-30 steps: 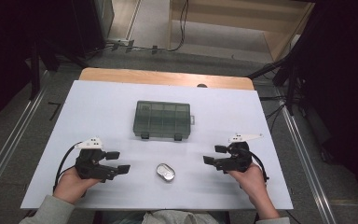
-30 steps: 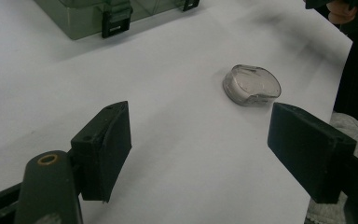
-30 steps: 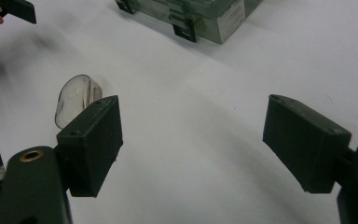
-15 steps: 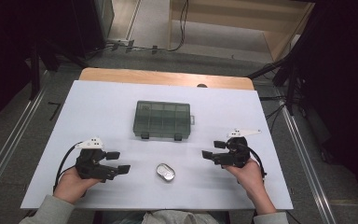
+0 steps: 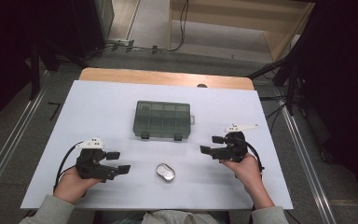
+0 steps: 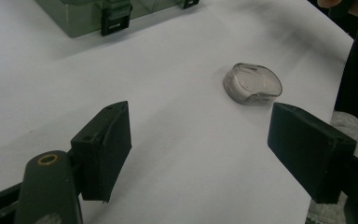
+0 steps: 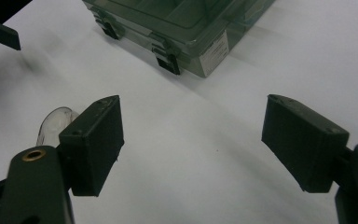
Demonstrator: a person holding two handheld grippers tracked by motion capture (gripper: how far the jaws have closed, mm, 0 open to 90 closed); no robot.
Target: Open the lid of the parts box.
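A dark green see-through compartment box (image 5: 162,119) lies shut in the middle of the white table (image 5: 102,107), two black latches on its near side. A small clear oval case (image 5: 166,172) rests on the table nearer the person, between the hands. My left gripper (image 5: 118,162) is held low at the left, open, jaws pointing right toward the oval case (image 6: 252,84). My right gripper (image 5: 211,145) sits at the right, open, jaws pointing left; the box (image 7: 182,23) lies ahead of it and the oval case (image 7: 56,123) peeks from behind its left jaw. Neither holds anything.
Beyond the white sheet runs the table's wooden far edge (image 5: 168,77). Metal rails (image 5: 9,149) flank the table on both sides. Cables (image 5: 182,28) lie on the floor beyond it. A grey sleeve (image 5: 46,212) rests at the near edge.
My right gripper has shifted a little forward, away from the person. The left gripper, the box and the oval case have stayed put.
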